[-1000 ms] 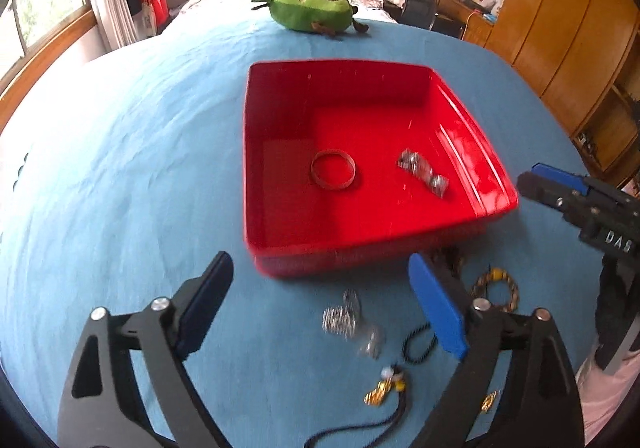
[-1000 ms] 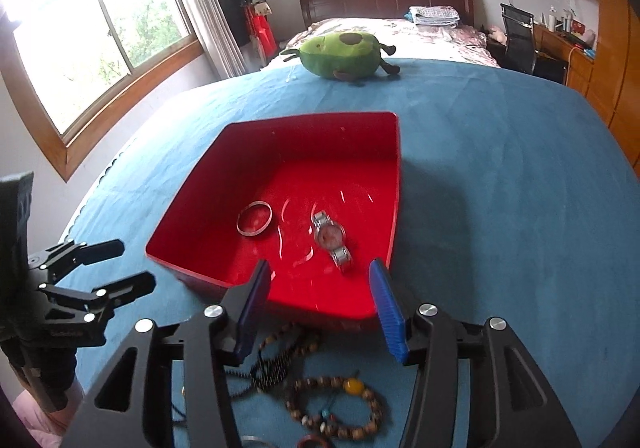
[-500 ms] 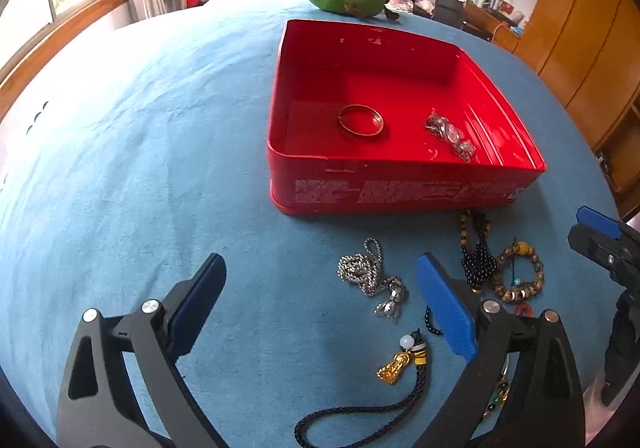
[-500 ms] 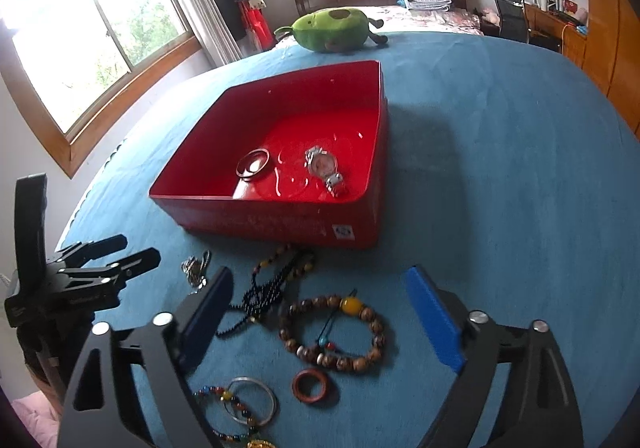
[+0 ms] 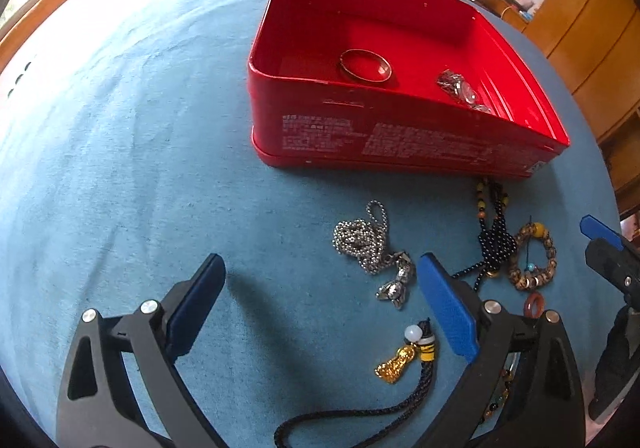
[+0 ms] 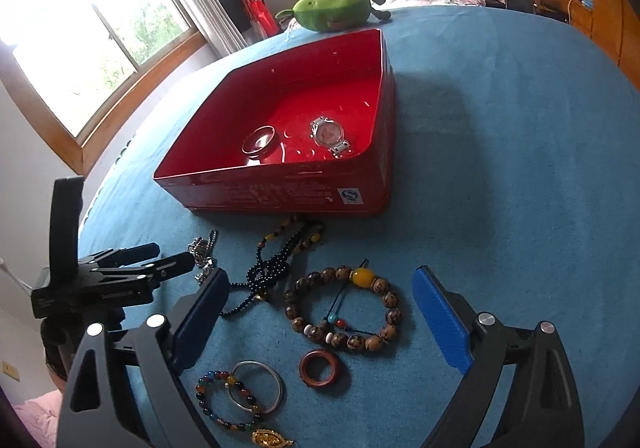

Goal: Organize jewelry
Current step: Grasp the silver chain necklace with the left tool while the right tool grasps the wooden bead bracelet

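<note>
My right gripper [image 6: 320,312] has just been opening and now stands wide, nothing pinched; the wooden bead bracelet [image 6: 344,312] lies on the blue cloth [image 6: 500,167] between its fingers, untouched. My left gripper [image 5: 320,304] is wide too, empty, hanging over bare cloth with the silver chain [image 5: 370,246] at about 1 o'clock from it, close to the right finger [image 5: 448,308].

The red tin [image 6: 280,191] sits at 12 o'clock from both grippers. Inside it are a metal bangle [image 6: 259,140] and a watch [image 6: 329,133], side by side, apart.

Loose pieces on the cloth in front of the tin:
- black bead necklace [image 6: 276,264], at 11 o'clock from the wooden bracelet, its far end touching the tin's near wall
- red-brown ring [image 6: 322,368], at 6 o'clock, just beside the bracelet
- plain silver bangle [image 6: 258,386] overlapping a multicolour bead bracelet [image 6: 224,404], at 7 o'clock
- gold charm on a black cord [image 5: 400,364], low between my left gripper's fingers

In the right wrist view the left gripper covers part of the chain at 9 o'clock. Crowding: the ring and necklace sit tight around the bracelet. A green plush toy [image 6: 334,9] lies beyond the tin, well clear. Window at 10 o'clock, wooden wardrobe [image 5: 580,31] at 2 o'clock.
</note>
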`<state>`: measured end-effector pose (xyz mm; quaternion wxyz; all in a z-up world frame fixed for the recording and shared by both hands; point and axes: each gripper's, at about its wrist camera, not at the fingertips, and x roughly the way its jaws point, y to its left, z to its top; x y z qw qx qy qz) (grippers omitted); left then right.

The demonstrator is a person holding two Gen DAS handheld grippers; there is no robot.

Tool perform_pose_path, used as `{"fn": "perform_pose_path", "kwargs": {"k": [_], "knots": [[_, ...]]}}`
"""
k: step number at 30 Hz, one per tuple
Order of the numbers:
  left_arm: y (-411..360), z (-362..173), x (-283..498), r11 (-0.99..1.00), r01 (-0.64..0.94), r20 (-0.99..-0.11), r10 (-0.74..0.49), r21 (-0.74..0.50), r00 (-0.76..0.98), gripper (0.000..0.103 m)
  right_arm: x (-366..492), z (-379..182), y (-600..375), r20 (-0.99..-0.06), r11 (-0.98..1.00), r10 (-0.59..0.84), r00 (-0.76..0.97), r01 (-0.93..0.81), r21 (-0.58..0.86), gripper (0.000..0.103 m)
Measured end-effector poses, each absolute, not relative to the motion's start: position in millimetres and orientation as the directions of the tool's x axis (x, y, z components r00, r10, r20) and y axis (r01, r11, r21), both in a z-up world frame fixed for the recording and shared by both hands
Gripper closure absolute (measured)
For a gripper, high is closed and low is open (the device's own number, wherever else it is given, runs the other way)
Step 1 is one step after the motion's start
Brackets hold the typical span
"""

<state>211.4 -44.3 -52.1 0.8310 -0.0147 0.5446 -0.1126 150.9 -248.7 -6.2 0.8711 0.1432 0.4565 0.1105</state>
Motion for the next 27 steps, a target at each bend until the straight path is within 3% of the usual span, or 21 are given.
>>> {"fn": "perform_pose_path", "kwargs": {"k": [11, 15, 21, 26, 27], "knots": [[-67, -56, 221, 0.978, 0.155, -0.910, -0.189, -0.140, 0.370, 0.009, 153, -9, -246, -0.770, 0.939, 0.314, 0.555, -0.059, 0.340, 0.011], [-75, -56, 223, 0.984, 0.136, -0.914, -0.157, -0.114, 0.374, 0.022, 154, -10, -246, -0.771, 0.938, 0.314, 0.555, -0.057, 0.341, 0.011], [-87, -56, 224, 0.976, 0.140, -0.915, -0.205, -0.166, 0.348, 0.027, 154, -11, -245, -0.771, 0.939, 0.314, 0.553, -0.061, 0.338, 0.012], [-102, -57, 222, 0.972, 0.157, -0.912, -0.220, -0.175, 0.345, 0.047, 155, -14, -247, -0.785, 0.947, 0.290, 0.548, -0.045, 0.318, 0.018], [-103, -57, 222, 0.972, 0.158, -0.912, -0.219, -0.173, 0.347, 0.055, 155, -15, -248, -0.788, 0.947, 0.289, 0.544, -0.043, 0.318, 0.019]]}}
